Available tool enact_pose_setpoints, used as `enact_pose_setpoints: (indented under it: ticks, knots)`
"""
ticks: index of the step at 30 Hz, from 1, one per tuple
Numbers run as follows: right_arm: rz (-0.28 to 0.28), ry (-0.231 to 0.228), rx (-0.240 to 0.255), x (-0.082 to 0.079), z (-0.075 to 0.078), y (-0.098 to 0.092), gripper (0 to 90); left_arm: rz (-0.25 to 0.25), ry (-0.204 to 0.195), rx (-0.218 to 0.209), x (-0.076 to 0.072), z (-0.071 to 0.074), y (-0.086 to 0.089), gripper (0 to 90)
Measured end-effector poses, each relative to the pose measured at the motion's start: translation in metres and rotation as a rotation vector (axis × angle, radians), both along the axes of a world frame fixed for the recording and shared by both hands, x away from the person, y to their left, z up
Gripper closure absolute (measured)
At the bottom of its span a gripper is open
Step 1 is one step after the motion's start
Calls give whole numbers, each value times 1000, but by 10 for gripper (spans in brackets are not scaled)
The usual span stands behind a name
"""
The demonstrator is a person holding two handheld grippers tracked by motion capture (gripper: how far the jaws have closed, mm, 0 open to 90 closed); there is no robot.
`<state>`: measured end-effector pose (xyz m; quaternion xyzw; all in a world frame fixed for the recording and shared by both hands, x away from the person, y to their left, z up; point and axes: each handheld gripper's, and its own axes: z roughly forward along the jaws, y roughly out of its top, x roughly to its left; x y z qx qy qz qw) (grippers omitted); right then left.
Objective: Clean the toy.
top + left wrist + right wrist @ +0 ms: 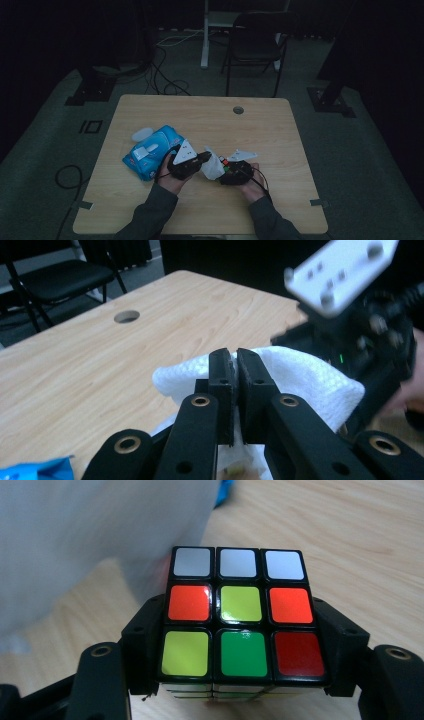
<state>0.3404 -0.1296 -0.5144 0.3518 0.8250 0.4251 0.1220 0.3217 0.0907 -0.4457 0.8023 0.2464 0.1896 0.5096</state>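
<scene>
Work in hand: we are wiping a puzzle cube [240, 617] with a white wet wipe [305, 377], near the middle of the bench [270, 125]
Left hand-held gripper [200, 159]: jaws pressed together, pinching the wipe between the pads; in the left gripper view the cloth bulges out on both sides of the closed jaws
Right hand-held gripper [226, 172]: clamped on the cube from two opposite sides, so that the face with white, orange, yellow, green and red stickers stays bare for the cloth
Why held so: we judge that gripping the cube by its sides keeps it steady while the wipe is drawn over the free faces; the wipe, held by a fold, hangs loose enough to drape
Where the cube is: raised a little off the bench at the near centre, just right of the wipe; in the right gripper view the wipe hangs as a blurred white sheet close at the cube's far left
Wipes pack [150, 152]: blue, lying flat at the left of the bench, just left of the left hand, its white lid flap open
Hand pose: both forearms come in from the near edge, the hands turned inward so the two hand-held grippers point at each other
Left hand [172, 177]: wrapped round its grip from below
Right hand [252, 185]: likewise, palm turned up
</scene>
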Motion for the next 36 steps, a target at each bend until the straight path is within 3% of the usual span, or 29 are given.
enact_pose_setpoints:
  ticks: [7, 17, 19, 24, 36]
  knots:
    - [25, -23, 19, -4, 5, 6, 340, 1, 35, 54, 5, -13, -9, 851]
    - [-5, -64, 34, -1, 15, -4, 340, 30, 111, 90, 14, -29, -5, 686]
    - [-10, -68, 34, -1, 17, -5, 340, 29, 123, 99, 15, -33, -4, 690]
    - [-10, -77, 41, 0, 21, -5, 340, 31, 119, 161, 14, -39, -6, 852]
    - [-39, -75, 62, 6, 27, -7, 340, -2, 168, 224, 12, -55, -15, 866]
